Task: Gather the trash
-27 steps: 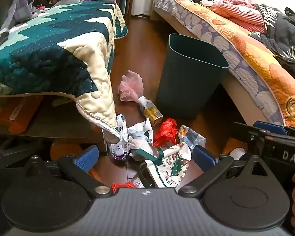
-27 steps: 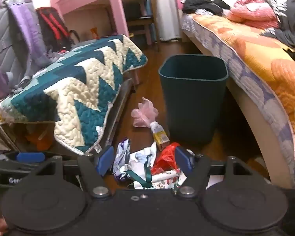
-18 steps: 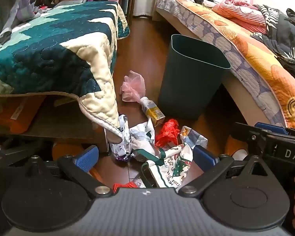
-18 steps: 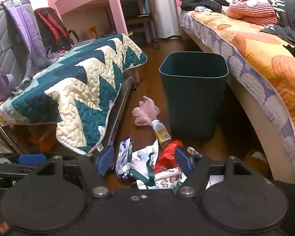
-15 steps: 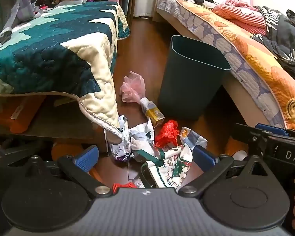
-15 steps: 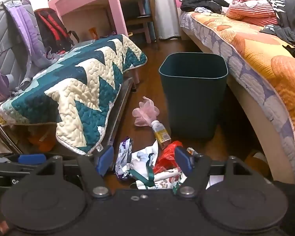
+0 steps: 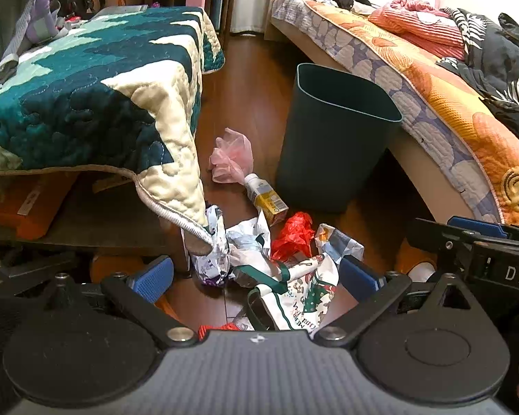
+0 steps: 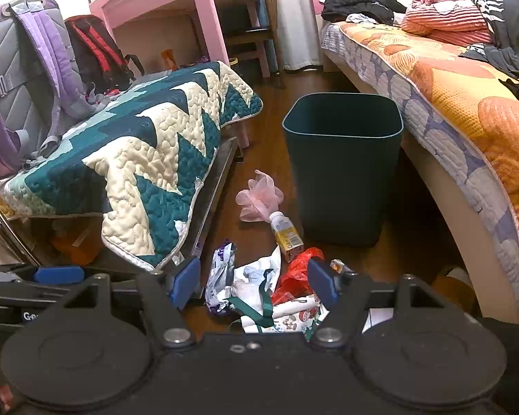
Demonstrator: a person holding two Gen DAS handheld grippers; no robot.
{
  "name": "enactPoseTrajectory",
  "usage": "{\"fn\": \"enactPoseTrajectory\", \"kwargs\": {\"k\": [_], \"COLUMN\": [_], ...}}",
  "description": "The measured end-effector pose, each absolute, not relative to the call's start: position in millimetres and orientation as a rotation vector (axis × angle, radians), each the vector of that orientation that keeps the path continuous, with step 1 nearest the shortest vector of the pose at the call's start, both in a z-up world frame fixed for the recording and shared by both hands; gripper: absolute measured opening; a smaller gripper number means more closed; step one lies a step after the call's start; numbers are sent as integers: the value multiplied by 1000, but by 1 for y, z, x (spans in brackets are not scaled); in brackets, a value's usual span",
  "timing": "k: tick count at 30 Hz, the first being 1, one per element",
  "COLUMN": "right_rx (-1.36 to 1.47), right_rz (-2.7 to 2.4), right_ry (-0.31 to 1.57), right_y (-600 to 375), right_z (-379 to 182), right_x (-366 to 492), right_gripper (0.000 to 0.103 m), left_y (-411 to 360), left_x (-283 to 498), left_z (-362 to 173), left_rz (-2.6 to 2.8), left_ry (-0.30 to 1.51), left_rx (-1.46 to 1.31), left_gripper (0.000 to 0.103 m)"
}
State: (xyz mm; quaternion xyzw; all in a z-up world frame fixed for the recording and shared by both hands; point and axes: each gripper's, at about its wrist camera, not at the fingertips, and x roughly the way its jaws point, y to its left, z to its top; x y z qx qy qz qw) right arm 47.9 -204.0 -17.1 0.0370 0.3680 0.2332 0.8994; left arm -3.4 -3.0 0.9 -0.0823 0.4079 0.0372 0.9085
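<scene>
I am holding my left tongs (image 7: pixel 256 276) and right tongs (image 8: pixel 254 282) both spread wide, gripping nothing, hovering over crumpled wrappers (image 7: pixel 249 245), dark green bin (image 8: pixel 342 169) standing just beyond.

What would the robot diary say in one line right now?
left tongs: open, empty | right tongs: open, empty | trash pile: on floor | bin: upright, beside bed

dark green waste bin (image 8: pixel 342 173): upright, open, centre frame | pink mesh puff (image 8: pixel 259 195): left of bin base | small yellow-labelled bottle (image 8: pixel 285 231): laid on its side | red plastic bag (image 8: pixel 296 273), crumpled wrappers (image 8: pixel 221 276), printed paper bag (image 7: pixel 302 288): heaped lower centre
</scene>
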Motion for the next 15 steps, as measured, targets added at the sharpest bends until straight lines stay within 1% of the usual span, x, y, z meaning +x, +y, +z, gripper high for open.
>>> {"fn": "enactPoseTrajectory", "kwargs": {"k": [15], "right_rx": [65], "right_rz": [494], "right_ry": [734], "right_y": [-205], "right_z": [-15], "right_x": [43], "right_gripper": [69], "left_y": [-5], "left_x": [-8], "left_z": [7], "left_rz": [80], "left_ry": [796], "left_rx": [-149], "left_gripper": [103]}}
